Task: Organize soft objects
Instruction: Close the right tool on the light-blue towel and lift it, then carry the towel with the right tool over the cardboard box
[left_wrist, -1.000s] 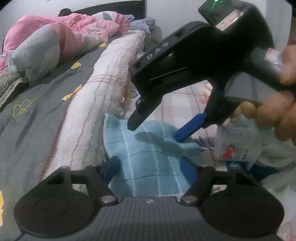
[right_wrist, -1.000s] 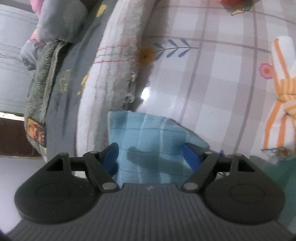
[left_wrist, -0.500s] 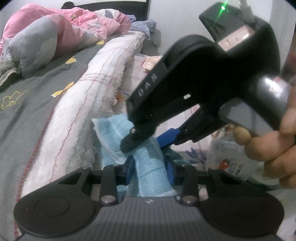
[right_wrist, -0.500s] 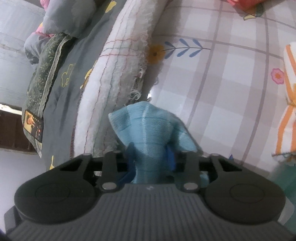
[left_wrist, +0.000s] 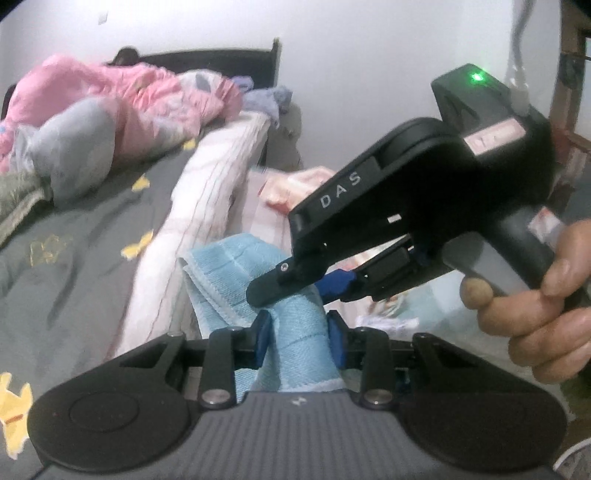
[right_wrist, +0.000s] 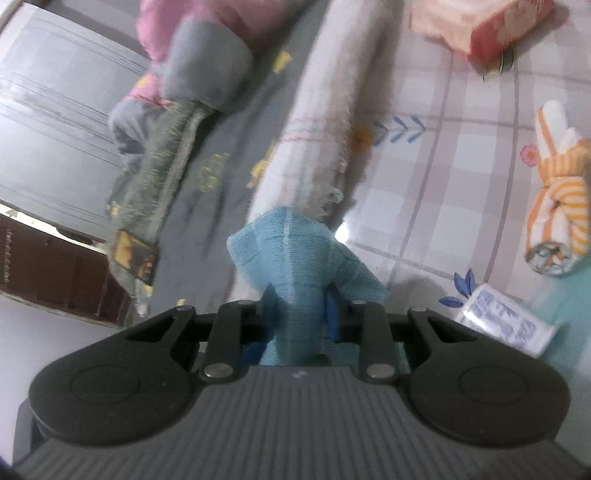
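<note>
A light blue checked towel (left_wrist: 236, 273) is bunched up and lifted off the checked surface. My left gripper (left_wrist: 299, 338) is shut on its near part. My right gripper (right_wrist: 297, 314) is shut on another part of the same towel (right_wrist: 288, 251); in the left wrist view it (left_wrist: 295, 290) hangs just above and behind my left fingers, held by a hand (left_wrist: 535, 317). An orange and white striped rolled cloth (right_wrist: 557, 206) lies at the right of the right wrist view.
A white fringed blanket roll (left_wrist: 207, 206) runs along the edge of a grey bed cover (left_wrist: 74, 251). Pink and grey bedding (left_wrist: 110, 122) is piled at the back. A pinkish packet (right_wrist: 476, 26) and a white printed tissue pack (right_wrist: 506, 317) lie on the pink checked tablecloth (right_wrist: 443, 158).
Both grippers closed on the blue towel, which lay flat a second ago. Since then they have lifted it, bunched, off the surface.
</note>
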